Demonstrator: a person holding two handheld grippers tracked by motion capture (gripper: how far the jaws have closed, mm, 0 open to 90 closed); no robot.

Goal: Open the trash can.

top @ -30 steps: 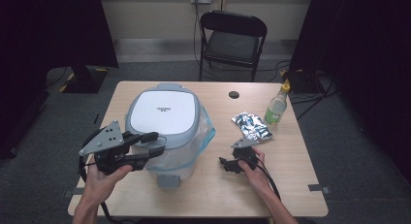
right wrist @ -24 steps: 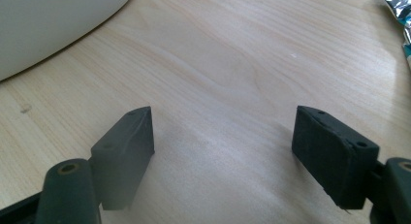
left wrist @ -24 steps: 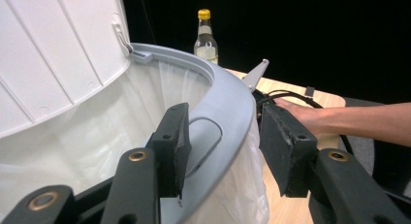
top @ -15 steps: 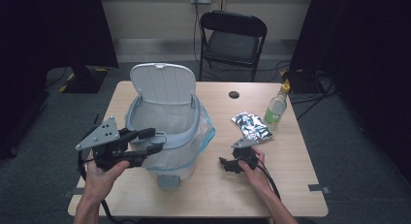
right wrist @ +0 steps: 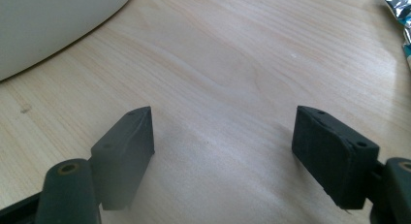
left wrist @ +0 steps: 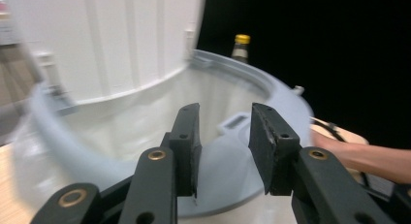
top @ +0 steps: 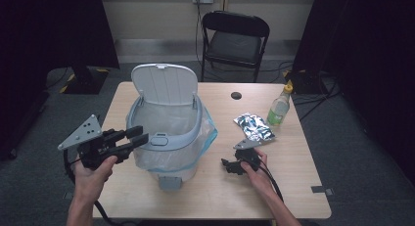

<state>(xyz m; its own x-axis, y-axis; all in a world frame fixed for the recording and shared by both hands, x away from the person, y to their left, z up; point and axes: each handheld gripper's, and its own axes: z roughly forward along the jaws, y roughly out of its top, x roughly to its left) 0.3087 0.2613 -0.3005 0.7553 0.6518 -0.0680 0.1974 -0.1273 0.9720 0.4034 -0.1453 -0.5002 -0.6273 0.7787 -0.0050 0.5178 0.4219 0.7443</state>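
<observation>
Bin (top: 166,133): lid (top: 165,84) now sprung upright. Left gripper (top: 139,136) beside near-left rim, jaws just narrowing, empty. Right gripper (top: 226,166) agape, empty. I load wrapper (top: 253,126) next.

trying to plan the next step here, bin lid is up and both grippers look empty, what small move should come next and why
Probably reach the right gripper toward the foil packet and pick it up. The bin stands with its lid upright and the bag-lined inside showing. The right gripper rests on the table with open jaws holding nothing, just short of the packet. The left gripper hovers by the bin's rim, empty.
</observation>
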